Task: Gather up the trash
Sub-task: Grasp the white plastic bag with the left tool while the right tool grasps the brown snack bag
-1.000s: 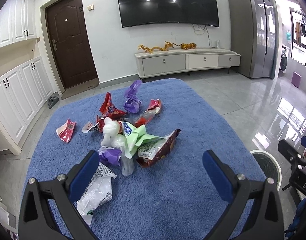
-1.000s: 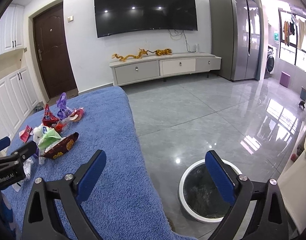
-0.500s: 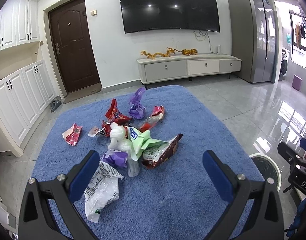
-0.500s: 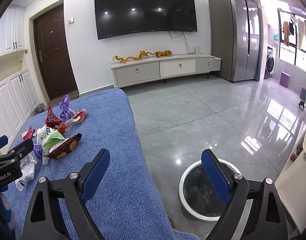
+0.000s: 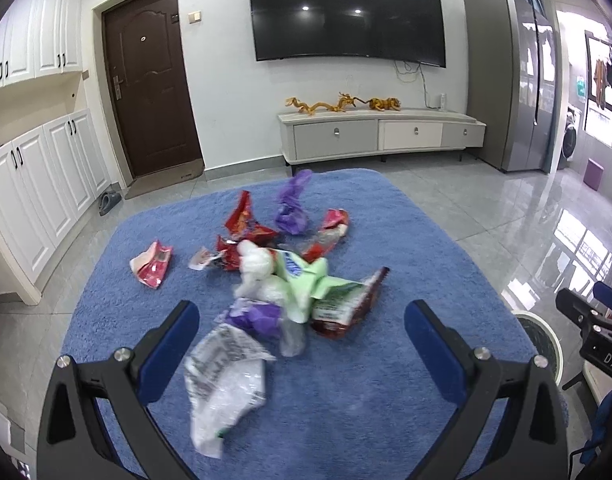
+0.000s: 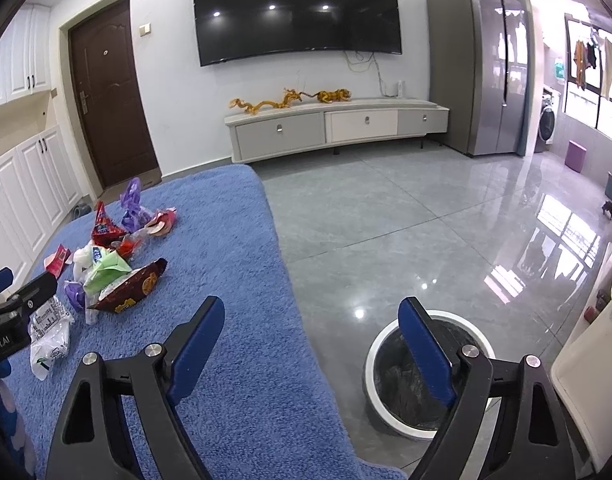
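Note:
A pile of snack wrappers lies on the blue rug point(image 5: 386, 380). It includes a green wrapper point(image 5: 310, 284), a dark red packet point(image 5: 346, 308), a purple wrapper point(image 5: 291, 210) and a pink wrapper point(image 5: 153, 266) off to the left. Nearest me is a crumpled white plastic bag point(image 5: 225, 384). My left gripper point(image 5: 301, 312) hangs open above that bag, touching nothing. My right gripper point(image 6: 312, 312) is empty, its jaws closing a little, over the rug's edge beside the white-rimmed trash bin point(image 6: 372, 356). The same pile point(image 6: 113, 276) shows at the left of the right wrist view.
The bin point(image 5: 542, 344) stands on the glossy grey tile floor point(image 6: 426, 220), just right of the rug. White cabinets point(image 5: 37, 184) line the left wall, beside a brown door point(image 5: 149, 80). A TV console point(image 5: 378, 136) and a grey fridge point(image 5: 502, 80) stand at the back.
The left gripper has drawn back and to the left, so the white bag now lies between its fingers, not under the left one. The right gripper's jaws have narrowed slightly.

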Demonstrator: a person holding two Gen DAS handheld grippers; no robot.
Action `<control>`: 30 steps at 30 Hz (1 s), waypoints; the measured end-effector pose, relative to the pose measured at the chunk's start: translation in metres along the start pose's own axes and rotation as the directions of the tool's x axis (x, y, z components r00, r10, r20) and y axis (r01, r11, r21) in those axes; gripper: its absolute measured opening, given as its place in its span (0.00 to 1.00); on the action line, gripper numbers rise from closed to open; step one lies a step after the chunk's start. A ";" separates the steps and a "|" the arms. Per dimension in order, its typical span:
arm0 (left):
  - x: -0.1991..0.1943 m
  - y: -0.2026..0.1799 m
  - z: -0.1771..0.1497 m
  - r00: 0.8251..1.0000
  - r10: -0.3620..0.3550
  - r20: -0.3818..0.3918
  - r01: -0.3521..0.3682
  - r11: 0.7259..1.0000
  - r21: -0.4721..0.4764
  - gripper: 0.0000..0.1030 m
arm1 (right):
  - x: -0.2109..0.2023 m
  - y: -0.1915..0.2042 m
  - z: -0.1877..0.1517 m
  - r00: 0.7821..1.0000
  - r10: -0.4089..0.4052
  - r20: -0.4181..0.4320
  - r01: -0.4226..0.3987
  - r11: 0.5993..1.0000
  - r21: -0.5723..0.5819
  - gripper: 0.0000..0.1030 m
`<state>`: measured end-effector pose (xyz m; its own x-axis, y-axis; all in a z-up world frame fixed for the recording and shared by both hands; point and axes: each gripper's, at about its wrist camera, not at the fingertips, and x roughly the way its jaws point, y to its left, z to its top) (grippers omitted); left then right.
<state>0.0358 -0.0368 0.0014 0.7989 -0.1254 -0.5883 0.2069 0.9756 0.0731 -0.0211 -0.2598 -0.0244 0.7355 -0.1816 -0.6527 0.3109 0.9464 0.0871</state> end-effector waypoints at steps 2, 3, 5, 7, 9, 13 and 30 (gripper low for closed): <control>0.001 0.019 -0.001 1.000 0.012 -0.002 -0.012 1.000 -0.017 1.00 | 0.002 0.003 0.001 1.000 0.024 -0.008 -0.024 1.000 -0.001 0.80; 0.002 0.028 -0.002 1.000 0.022 -0.004 -0.022 0.999 -0.024 1.00 | 0.003 0.004 0.002 0.999 0.035 -0.016 -0.035 0.999 0.000 0.78; 0.003 0.050 -0.008 0.999 0.035 -0.015 -0.036 0.999 -0.039 0.99 | 0.006 0.007 0.004 0.998 0.049 -0.033 -0.049 0.999 -0.002 0.73; 0.004 0.073 -0.015 0.999 0.038 -0.037 -0.040 0.998 -0.055 0.99 | 0.011 0.012 0.006 0.995 0.083 -0.057 -0.083 0.997 -0.005 0.69; 0.004 0.087 -0.023 0.998 0.030 -0.057 -0.034 0.997 -0.064 0.98 | 0.016 0.019 0.008 0.989 0.122 -0.080 -0.123 0.992 -0.005 0.67; 0.012 0.111 -0.038 0.993 -0.041 -0.112 0.029 0.994 -0.104 0.97 | 0.029 0.043 0.010 0.978 0.169 -0.120 -0.177 0.983 -0.058 0.66; 0.083 0.090 -0.053 0.924 -0.285 -0.256 0.259 0.957 -0.131 0.66 | 0.108 0.169 0.020 0.852 0.388 -0.352 -0.444 0.891 -0.092 0.66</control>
<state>0.0903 0.0506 -0.0835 0.5344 -0.3476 -0.7705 0.3306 0.9249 -0.1880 0.1226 -0.1250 -0.0646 0.5351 0.3069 -0.7871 -0.1048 0.9486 0.2987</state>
